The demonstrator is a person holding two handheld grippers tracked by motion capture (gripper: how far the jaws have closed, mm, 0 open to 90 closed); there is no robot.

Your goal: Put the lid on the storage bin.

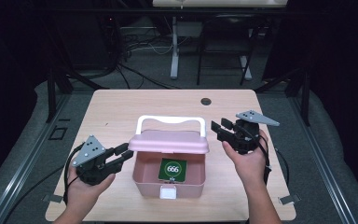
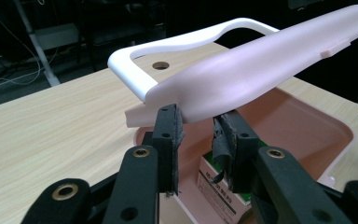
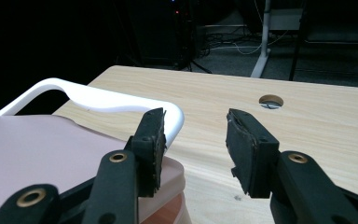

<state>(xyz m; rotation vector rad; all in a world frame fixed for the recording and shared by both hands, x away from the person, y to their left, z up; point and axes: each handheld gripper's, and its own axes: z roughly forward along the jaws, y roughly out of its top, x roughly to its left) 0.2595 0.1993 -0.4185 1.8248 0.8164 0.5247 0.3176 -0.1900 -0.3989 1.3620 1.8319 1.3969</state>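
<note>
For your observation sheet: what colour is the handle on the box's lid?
White; the handle shows best in the left gripper view, above the pink lid.

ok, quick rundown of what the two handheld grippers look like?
Both the left gripper and right gripper are black, two-jawed, with worn dark pads and brass-ringed screw holes. Each carries a grey three-cornered plate with dots on top and trails a black cable. Bare hands, no sleeves visible.

The high view looks forward and down from above the person's side onto the whole pale wooden counter (image 1: 121, 112). The left gripper view sits low and close under the pink plastic box's raised lid (image 2: 261, 60). The right gripper view skims that lid's top (image 3: 42, 154). All 3 share its white handle (image 1: 170, 121).
</note>
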